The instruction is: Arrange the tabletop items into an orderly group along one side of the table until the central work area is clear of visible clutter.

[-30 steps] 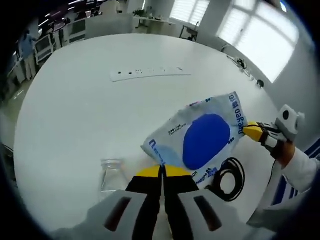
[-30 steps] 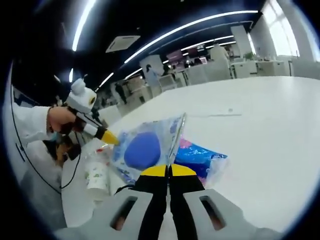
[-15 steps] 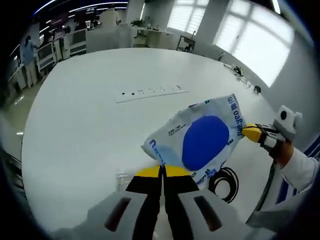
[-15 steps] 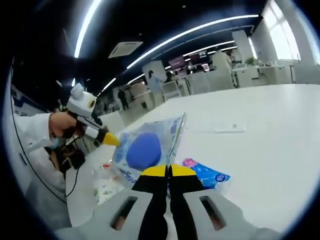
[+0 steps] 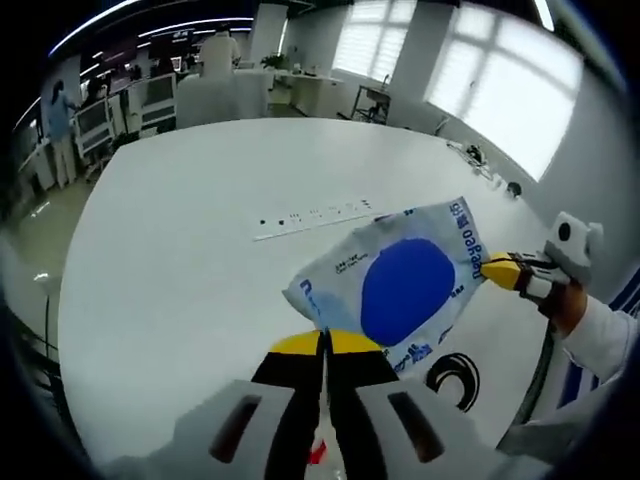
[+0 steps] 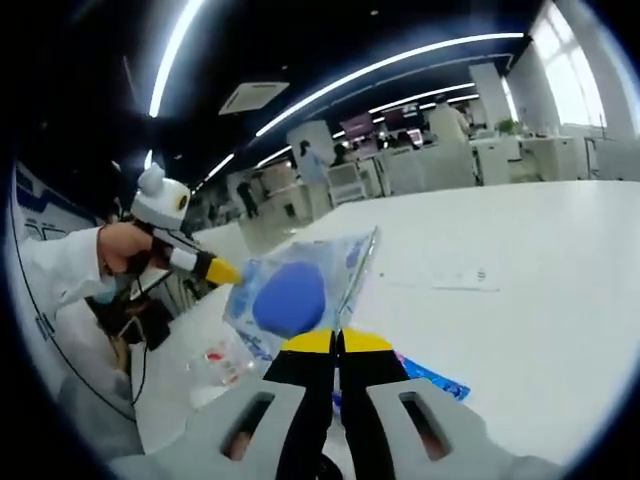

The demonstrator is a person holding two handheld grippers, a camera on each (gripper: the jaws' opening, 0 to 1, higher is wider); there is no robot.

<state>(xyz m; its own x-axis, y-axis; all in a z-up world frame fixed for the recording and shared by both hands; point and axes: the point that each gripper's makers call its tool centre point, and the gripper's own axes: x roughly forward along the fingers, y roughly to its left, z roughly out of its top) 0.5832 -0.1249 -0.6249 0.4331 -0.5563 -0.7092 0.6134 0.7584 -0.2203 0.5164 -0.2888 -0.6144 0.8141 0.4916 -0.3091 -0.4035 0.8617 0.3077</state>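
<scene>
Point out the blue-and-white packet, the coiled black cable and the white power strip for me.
blue-and-white packet (image 5: 410, 290), left gripper view, on its blue oval.
coiled black cable (image 5: 455, 381), left gripper view, on the loop's near edge.
white power strip (image 5: 315, 219), left gripper view, on its middle.

Both views look from close behind their jaws, facing each other across the shared packet (image 5: 404, 287).

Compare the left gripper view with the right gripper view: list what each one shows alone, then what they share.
Left gripper view alone: a black coiled cable on the table and bright windows.

Right gripper view alone: a clear plastic cup, a flat blue packet and ceiling light strips.

Shared: the white table with its long white power strip, and the blue-printed bag, clamped by the left gripper and the right gripper.
</scene>
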